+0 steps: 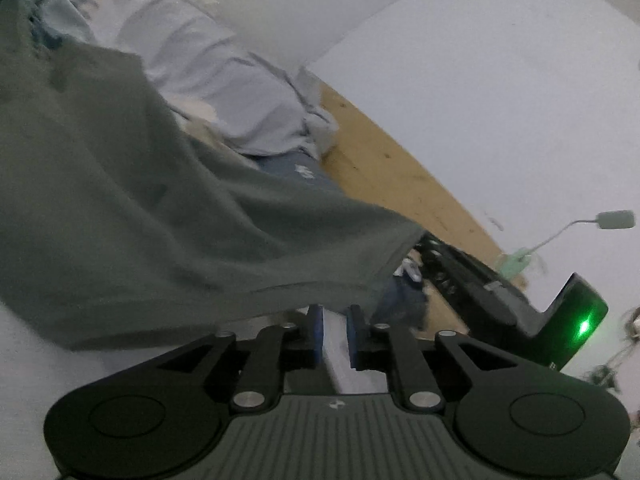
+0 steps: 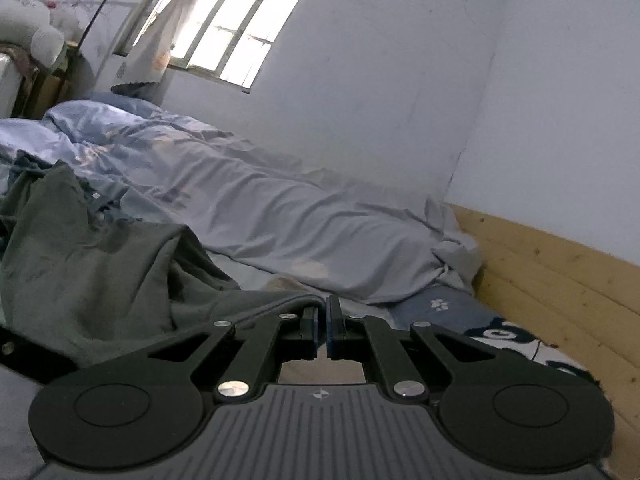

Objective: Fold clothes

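Right gripper (image 2: 322, 312) pinched shut on the grey-green garment (image 2: 80, 248) hem, cloth trailing to 9 o'clock; left gripper (image 1: 335, 312) narrowly parted, garment edge at its tips, 10 o'clock.

Bed (image 2: 460, 312) w/ pale wood side board (image 2: 560, 280) along the wall. On it: rumpled light-blue duvet (image 2: 280, 216) stretched lengthwise, dark green garment (image 2: 80, 272) heaped nr the front, partly over the duvet (blue patterned sheet (image 2: 444, 306) shows beneath, by the board).

Dim room, bright window (image 2: 236, 20) glare, motion blur, fisheye edges
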Demonstrator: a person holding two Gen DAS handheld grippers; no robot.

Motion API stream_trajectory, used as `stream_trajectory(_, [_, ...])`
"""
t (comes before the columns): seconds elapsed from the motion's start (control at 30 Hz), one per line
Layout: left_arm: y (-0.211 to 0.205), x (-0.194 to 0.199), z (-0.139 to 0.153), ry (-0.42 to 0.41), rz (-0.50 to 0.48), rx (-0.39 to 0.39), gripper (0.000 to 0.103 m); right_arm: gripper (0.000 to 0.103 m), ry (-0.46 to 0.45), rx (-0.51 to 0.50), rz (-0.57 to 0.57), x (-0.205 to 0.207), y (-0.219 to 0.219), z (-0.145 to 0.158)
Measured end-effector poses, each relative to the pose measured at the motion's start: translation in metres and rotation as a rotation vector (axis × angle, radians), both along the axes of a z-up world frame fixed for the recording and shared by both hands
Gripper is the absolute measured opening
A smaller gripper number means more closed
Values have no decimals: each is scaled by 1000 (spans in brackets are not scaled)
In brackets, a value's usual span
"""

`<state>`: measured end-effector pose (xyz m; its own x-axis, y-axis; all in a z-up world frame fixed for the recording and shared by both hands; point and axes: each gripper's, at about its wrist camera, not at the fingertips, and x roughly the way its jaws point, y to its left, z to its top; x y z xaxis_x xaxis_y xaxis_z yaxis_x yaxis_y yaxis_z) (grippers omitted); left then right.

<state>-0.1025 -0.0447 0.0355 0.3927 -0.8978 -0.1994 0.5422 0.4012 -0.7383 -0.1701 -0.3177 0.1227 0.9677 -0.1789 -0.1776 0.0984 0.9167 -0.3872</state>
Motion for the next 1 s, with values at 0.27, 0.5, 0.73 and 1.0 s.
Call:
stream_trajectory(0.27, [70,3,21,-68,285,103,52,1,-6,46,-2,20,-4,-3])
stream_trajectory(0.5, [114,-25,65,-326,526,241,58,1,-11,42,26,20,-3,-4])
stream_trajectory(0.73, [102,-34,92,-675,673,570,58,1,-30,51,58,17,0,-1])
stream_trajectory(1.0, [65,-26,59,-959,444,1066,59,1,-48,31,98,15,10,1])
